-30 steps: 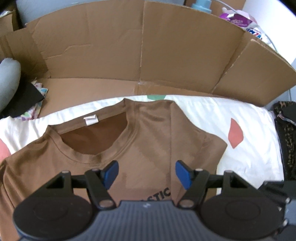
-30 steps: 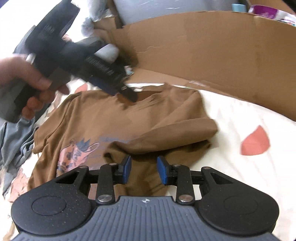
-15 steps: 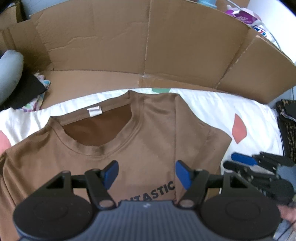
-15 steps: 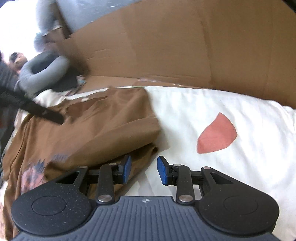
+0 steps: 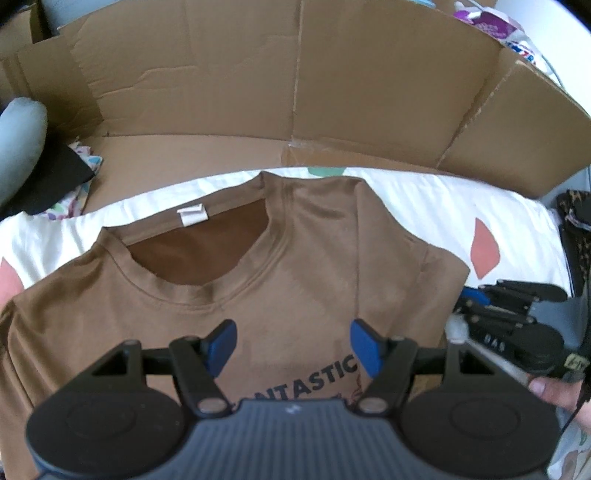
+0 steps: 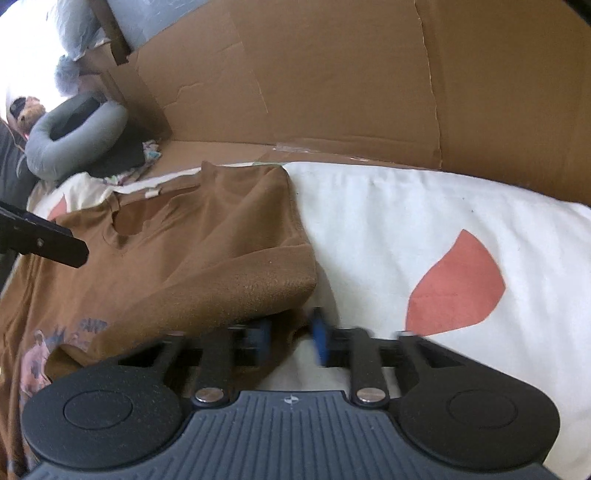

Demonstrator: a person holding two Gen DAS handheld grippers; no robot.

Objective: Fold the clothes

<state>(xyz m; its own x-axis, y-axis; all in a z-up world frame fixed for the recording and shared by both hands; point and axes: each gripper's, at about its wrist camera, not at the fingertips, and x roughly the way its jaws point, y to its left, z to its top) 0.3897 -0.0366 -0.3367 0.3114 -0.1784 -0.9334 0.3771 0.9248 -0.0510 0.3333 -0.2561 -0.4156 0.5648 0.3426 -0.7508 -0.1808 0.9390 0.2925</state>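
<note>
1. A lived-in room of a home, most likely a bedroom.
2. A soft white sheet with coral leaf-shaped patches (image 6: pixel 424 229) covers a padded surface that looks like a bed.
3. A grey ring-shaped cushion (image 6: pixel 74 136) lies at one end, with dark fabric beside it.
4. Flattened brown cardboard panels (image 5: pixel 295 92) stand propped along the far edge as a makeshift wall.
5. A printed plastic bag (image 5: pixel 491 22) shows behind the cardboard.
6. A brown cotton T-shirt with a printed front (image 5: pixel 295 266) lies spread on the sheet.
</note>
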